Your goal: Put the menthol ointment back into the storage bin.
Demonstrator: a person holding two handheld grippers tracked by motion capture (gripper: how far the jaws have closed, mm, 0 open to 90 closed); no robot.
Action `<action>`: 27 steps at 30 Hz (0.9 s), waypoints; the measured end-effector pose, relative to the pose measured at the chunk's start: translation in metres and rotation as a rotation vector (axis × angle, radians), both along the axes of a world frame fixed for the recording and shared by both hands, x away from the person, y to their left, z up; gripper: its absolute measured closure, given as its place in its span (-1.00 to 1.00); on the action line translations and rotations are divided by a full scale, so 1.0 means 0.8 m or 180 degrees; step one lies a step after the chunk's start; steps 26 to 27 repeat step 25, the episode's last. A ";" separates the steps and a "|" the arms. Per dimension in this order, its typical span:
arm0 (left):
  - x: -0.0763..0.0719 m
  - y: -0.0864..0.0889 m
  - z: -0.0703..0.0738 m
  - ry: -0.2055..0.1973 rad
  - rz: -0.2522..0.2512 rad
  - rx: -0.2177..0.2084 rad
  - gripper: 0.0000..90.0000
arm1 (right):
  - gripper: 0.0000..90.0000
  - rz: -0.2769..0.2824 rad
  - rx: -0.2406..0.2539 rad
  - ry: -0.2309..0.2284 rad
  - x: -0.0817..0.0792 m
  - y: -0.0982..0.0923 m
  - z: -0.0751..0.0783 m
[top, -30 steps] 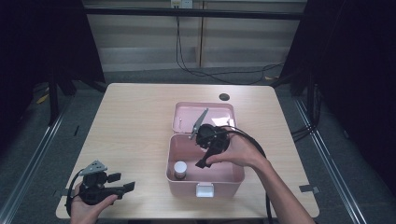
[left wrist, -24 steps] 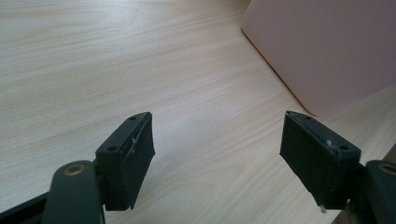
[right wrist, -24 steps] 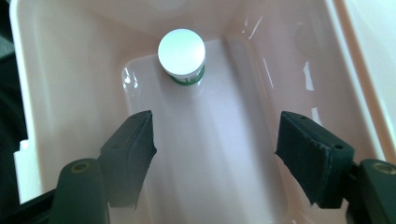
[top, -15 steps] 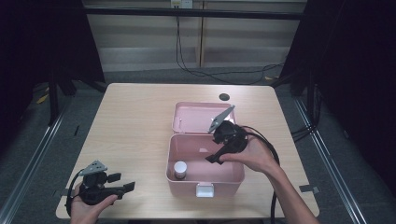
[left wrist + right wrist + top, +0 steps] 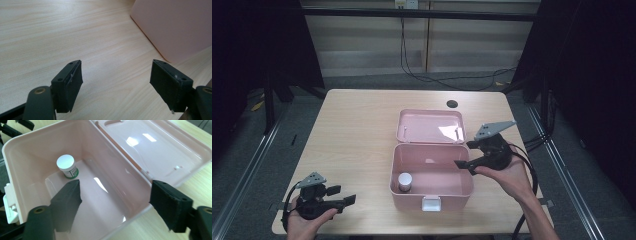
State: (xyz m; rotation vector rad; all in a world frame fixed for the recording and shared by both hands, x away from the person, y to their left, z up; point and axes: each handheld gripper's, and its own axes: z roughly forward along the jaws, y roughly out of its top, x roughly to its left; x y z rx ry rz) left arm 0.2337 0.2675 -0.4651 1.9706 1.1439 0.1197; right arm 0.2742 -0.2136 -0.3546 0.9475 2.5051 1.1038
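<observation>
A pink plastic box (image 5: 432,196) stands open in the middle of the table, its lid (image 5: 430,126) laid flat behind it. A small bottle with a white cap (image 5: 405,181) stands upright in the box's near left corner. My right gripper (image 5: 466,154) hovers at the box's right rim, open and holding nothing. In the right gripper view the wide-apart jaws frame the box's inside (image 5: 105,192), with the bottle (image 5: 67,166) beyond the left jaw. My left gripper (image 5: 341,195) rests low near the table's front left corner, open and empty (image 5: 116,75), facing the box's pink wall (image 5: 175,25).
The wooden table (image 5: 357,130) has a dark round hole (image 5: 452,104) at its back right. A white latch (image 5: 431,203) sits on the box's front wall. Cables trail from both grippers. Dark floor and rails surround the table.
My right gripper has pulled back to the right, from above the box's inside to its right rim. The left gripper has stayed put.
</observation>
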 end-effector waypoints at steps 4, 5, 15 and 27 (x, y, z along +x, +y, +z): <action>-0.001 0.000 0.000 -0.0008 -0.0017 0.0024 -0.42 | -0.49 -0.0196 0.0122 -0.0109 -0.015 -0.019 -0.009; -0.001 0.000 0.000 -0.0010 -0.0001 0.0019 -0.42 | -0.49 -0.0247 0.0187 -0.0112 -0.019 -0.025 -0.012; 0.000 0.000 0.000 0.0000 0.0015 0.0019 -0.42 | -0.57 -0.0909 0.0477 -0.0373 -0.059 -0.086 -0.032; 0.000 0.000 -0.001 0.0009 0.0023 0.0013 -0.42 | -0.54 -0.1303 0.0499 -0.0314 -0.066 -0.116 -0.088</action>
